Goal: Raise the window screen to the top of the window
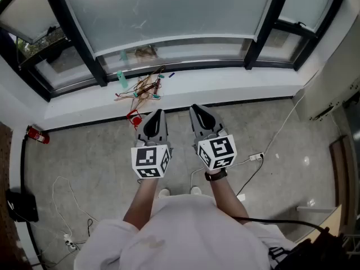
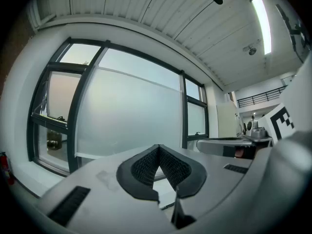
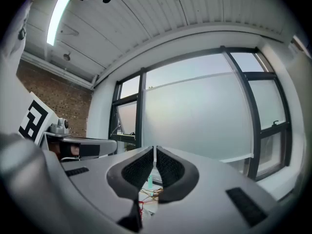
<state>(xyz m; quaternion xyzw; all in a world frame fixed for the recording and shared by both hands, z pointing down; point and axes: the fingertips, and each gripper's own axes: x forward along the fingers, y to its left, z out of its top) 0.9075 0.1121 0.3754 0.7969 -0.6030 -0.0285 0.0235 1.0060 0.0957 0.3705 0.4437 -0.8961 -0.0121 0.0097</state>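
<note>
At 12 o'clock, the screen covers the window. Fingers of the left gripper press together, empty. Those of the right gripper stand a sliver apart, empty.

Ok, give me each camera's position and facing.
Head view: on the person's head, looking steeply down at sill and window screen; forearms, left tool, right tool show.
Left gripper view: on the left tool, level toward the window screen; its shut jaws show.
Right gripper view: on the right tool, level toward the window screen; jaws a slit apart, empty.
Shared: all views see the window screen.
</note>
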